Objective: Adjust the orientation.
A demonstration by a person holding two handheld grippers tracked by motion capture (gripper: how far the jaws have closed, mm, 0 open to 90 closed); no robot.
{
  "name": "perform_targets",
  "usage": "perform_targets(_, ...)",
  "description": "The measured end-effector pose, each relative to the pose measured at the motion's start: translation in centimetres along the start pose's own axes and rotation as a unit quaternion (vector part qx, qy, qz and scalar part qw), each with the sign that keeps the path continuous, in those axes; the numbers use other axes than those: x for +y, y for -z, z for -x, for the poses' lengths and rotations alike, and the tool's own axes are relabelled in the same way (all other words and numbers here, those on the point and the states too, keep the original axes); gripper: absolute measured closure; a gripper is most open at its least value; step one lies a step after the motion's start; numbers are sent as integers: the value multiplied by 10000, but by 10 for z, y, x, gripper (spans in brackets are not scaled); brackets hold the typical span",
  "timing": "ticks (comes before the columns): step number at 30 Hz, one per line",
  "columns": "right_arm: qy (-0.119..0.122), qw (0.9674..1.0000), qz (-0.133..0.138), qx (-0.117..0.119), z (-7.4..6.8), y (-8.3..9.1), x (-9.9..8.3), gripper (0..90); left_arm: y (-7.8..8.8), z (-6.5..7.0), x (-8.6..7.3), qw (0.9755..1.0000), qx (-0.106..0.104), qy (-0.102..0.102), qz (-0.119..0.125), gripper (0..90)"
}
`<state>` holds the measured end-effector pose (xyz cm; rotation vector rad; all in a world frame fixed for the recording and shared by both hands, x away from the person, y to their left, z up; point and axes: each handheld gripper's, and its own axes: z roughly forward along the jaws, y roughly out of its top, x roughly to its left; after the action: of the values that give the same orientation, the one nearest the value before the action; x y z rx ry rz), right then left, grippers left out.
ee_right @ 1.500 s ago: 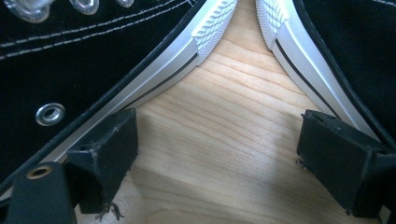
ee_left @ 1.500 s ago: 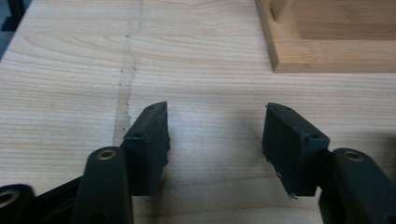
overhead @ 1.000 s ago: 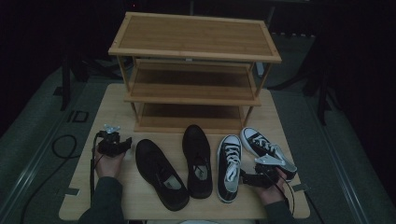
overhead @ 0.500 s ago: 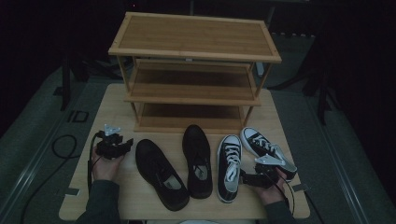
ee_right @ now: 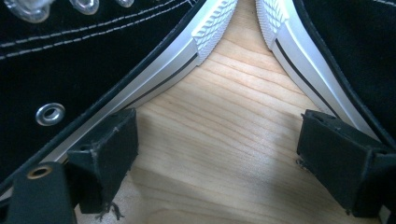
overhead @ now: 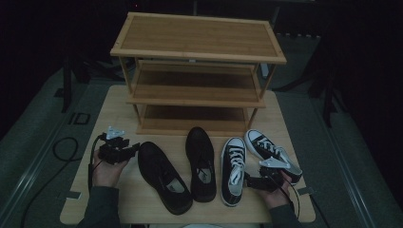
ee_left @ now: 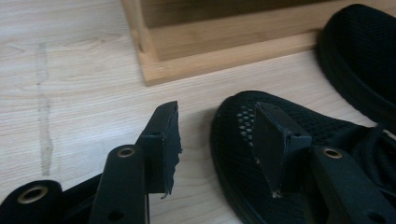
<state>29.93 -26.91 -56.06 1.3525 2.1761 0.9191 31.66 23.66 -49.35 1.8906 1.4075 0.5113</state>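
Two black mesh shoes lie side by side on the table, the left one (overhead: 164, 178) (ee_left: 233, 144) and the right one (overhead: 200, 164) (ee_left: 364, 60). To their right lie two black-and-white sneakers, one (overhead: 233, 171) (ee_right: 84, 56) beside the other (overhead: 266, 147) (ee_right: 355, 51). My left gripper (overhead: 133, 148) (ee_left: 215, 112) is open at the left black shoe's toe. One jaw hangs over the toe, the other over bare wood, and the jaws have just been opening a little. My right gripper (overhead: 247, 179) (ee_right: 219, 126) stands open between the two sneakers, touching neither.
A three-shelf wooden shoe rack (overhead: 197, 35) stands at the back of the table (overhead: 114, 109), with its base (ee_left: 224, 51) just beyond the shoes. A cable (overhead: 62, 149) loops on the floor at the left.
The left gripper has risen slightly and edged toward the left black shoe's toe. The right gripper and the shoes have stayed put.
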Motion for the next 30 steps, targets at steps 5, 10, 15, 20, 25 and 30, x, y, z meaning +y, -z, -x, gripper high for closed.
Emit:
perform_targets(5,1,10000,0,0,0,0,0,126,2,8,2,9998,-154,-98,-29,532)
perform_targets(10,1,10000,1,0,0,0,0,126,4,18,5,9991,-339,-215,-109,594)
perform_targets(15,1,10000,0,1,0,0,0,127,7,26,7,9979,-516,-335,-181,670)
perform_targets(20,2,10000,0,2,0,0,0,127,11,35,11,9969,-588,-465,-239,738)
perform_targets(25,1,10000,0,1,0,0,0,127,12,41,10,9961,-605,-545,-345,826)
perform_targets(30,1,10000,0,3,0,0,0,127,14,43,8,9960,-572,-558,-398,899)
